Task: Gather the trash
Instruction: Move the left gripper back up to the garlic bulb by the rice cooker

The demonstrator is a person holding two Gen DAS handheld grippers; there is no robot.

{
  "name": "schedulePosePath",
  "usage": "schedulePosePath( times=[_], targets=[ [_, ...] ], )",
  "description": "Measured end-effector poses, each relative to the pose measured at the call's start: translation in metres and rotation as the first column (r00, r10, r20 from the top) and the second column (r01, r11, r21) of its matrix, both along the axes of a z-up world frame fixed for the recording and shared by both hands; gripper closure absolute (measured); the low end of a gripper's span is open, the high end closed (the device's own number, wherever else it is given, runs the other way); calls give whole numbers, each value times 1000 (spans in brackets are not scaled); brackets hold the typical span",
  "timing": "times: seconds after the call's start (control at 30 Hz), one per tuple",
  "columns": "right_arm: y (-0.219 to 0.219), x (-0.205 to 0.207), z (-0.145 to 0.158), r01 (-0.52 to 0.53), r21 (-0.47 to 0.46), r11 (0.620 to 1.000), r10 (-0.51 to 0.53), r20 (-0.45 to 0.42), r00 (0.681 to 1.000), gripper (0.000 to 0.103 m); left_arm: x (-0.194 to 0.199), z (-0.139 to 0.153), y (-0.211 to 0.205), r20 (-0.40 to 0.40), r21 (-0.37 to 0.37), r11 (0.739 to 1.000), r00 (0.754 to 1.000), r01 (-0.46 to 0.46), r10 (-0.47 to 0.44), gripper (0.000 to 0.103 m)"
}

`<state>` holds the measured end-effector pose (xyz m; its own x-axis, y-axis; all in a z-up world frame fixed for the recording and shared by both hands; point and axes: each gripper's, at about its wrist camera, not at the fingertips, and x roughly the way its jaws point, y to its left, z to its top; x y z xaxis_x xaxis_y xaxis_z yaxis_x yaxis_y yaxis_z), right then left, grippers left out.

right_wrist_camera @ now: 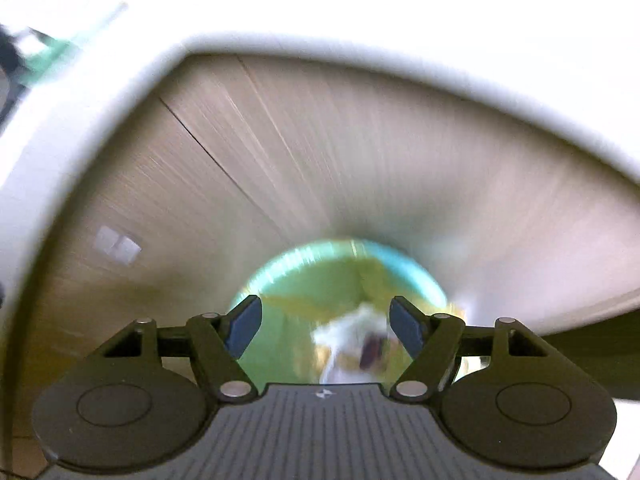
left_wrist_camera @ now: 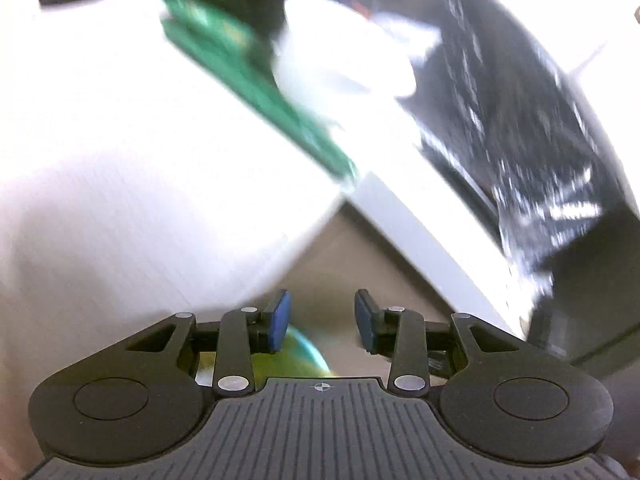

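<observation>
In the left wrist view, the left gripper has its jaws apart with nothing between them. Ahead lie a white worktop, a flat green board, a blurred white crumpled thing, perhaps trash, and a shiny black plastic bag, probably ready for waste.

In the right wrist view, the right gripper also has its jaws apart and empty. Below, a round turquoise bin with a yellow-green liner stands on the wooden floor, and crumpled white paper trash lies inside, likely just dropped.
</observation>
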<state>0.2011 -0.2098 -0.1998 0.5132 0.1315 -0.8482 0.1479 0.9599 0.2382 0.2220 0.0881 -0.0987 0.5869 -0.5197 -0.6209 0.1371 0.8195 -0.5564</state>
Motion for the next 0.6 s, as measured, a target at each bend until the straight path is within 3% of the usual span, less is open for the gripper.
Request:
schedulePosePath(
  times=[0.03, 0.1, 0.23, 0.33, 0.47, 0.6],
  targets=[
    [7, -2, 18, -2, -10, 1000, 3, 54, 999, 31, 4, 3, 9, 10, -10, 1000, 1000, -24, 24, 74],
    [24, 1, 41, -11, -41, 999, 15, 96, 995, 31, 10, 15, 30, 24, 8, 994, 994, -111, 111, 73],
    [67, 5, 87, -59, -101, 993, 79, 216, 973, 31, 16, 51, 84, 170, 21, 975, 962, -222, 216, 73],
    [95, 9, 110, -89, -122, 989, 120, 278, 953, 30, 27, 62, 123, 253, 81, 936, 916, -342, 312, 73],
    [132, 26, 127, -143, -152, 978, 182, 285, 941, 30, 49, 57, 159, 242, 111, 888, 879, -447, 412, 73],
    [156, 36, 135, -160, -117, 980, 188, 297, 936, 30, 64, 52, 178, 279, 127, 830, 822, -543, 496, 73]
  ],
)
